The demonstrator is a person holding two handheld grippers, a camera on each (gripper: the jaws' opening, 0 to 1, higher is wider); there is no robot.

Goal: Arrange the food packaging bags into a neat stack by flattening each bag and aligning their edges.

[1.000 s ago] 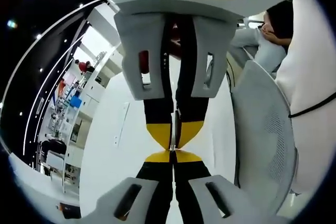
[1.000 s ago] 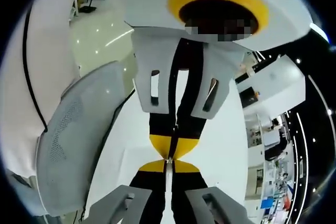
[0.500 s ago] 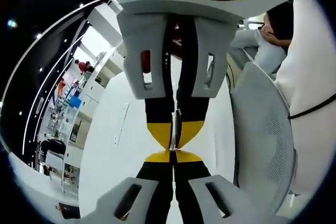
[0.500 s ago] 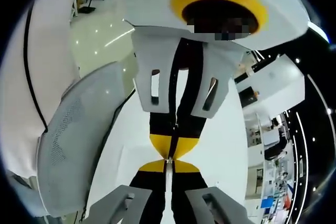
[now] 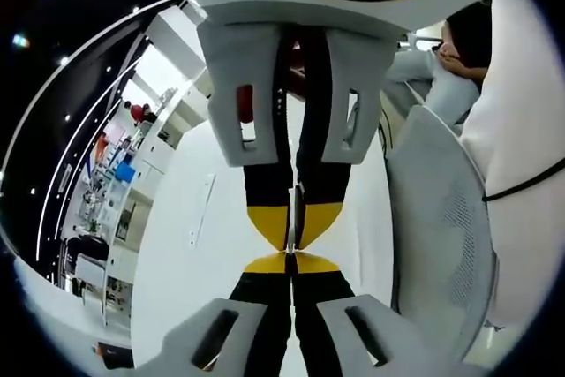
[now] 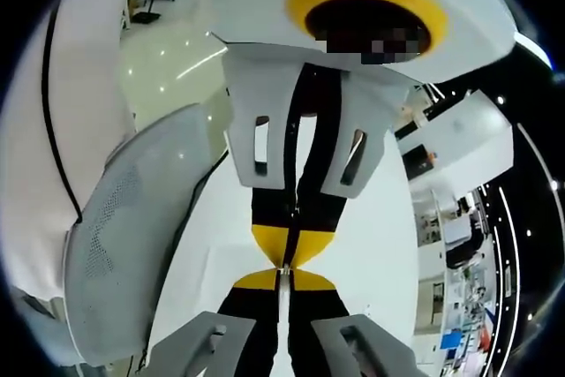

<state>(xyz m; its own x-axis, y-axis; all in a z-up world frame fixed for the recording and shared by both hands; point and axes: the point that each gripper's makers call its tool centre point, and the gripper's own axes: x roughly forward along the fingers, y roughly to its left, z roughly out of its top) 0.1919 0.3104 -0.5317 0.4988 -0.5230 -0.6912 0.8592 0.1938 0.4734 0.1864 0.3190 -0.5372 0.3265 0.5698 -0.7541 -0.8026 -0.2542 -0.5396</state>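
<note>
**A:** Starting at the fingers: the left gripper [image 5: 290, 260] has its two yellow-tipped jaws pressed together with nothing between them, and the right gripper [image 6: 284, 268] is clenched the same way, also empty. What is odd is that they face each other. In the left gripper view the right one hangs down from the top until the yellow tips of both meet nose to nose, and the right gripper view gives the mirror of that.

**B:** So neither one is grasping a bag?

**A:** No. I find no food packaging bags anywhere in these two views, so I cannot say where they lie or whether any are flattened.

**B:** What lies beyond the tips, then?

**A:** A broad white surface [image 5: 199, 236] runs behind the touching jaws; whether it is a bench top or a wall I cannot tell, since the views are rolled over. Just beside the grippers stands a white mesh chair back [image 5: 446, 236], which the right gripper view puts on the opposite side. A person in a white garment with a dark cord [image 6: 53, 130] across it fills that far edge. Another seated person [image 5: 450, 68] is well apart, and shelves and desks [image 5: 110, 192] recede under lines of ceiling lights.

**B:** How far along is the job?

**A:** My judgement: nothing shown counts as progress. Flattening, aligning and stacking all appear left to do, and both grippers would first have to turn toward the bags.
</note>
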